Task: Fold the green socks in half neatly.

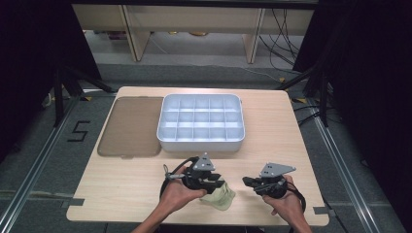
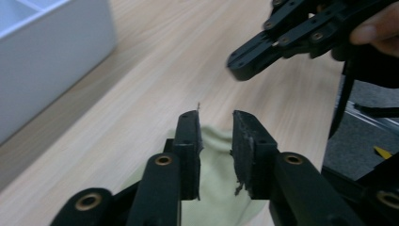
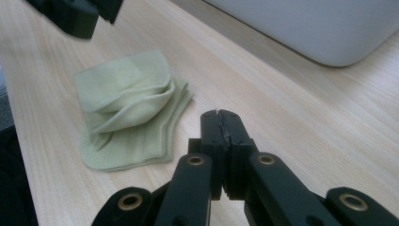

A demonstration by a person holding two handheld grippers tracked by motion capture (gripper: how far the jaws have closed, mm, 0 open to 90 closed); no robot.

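So the pale green cloth (image 1: 219, 195) is sitting folded in a loose, slightly puffed stack near the front edge of the table (image 1: 121, 194), roughly at 6 o'clock from the white tray (image 1: 200, 141). In the right gripper view you can see its soft layered edges, a bit wavy, top fold bulging up.

The left gripper (image 2: 215, 134) is right over it, jaws parted with a clear gap and nothing pinched between the pads; the cloth just lies under them. The right gripper (image 3: 221, 123) sits at about 3 o'clock from the cloth, just off its edge, jaws pressed flat together and empty, hovering over bare wood.

Room-wise: there's an open strip of table between the cloth and the tray's front wall, and more bare wood at 9 o'clock from the cloth. Not much between the cloth and the front edge though.

The tray is glossy white plastic with rounded corners, split into a grid of small compartments. At 9 o'clock of it lies a flat smoky-brown translucent lid (image 1: 132, 127), rounded corners too. Tabletop is light wood grain, matte.
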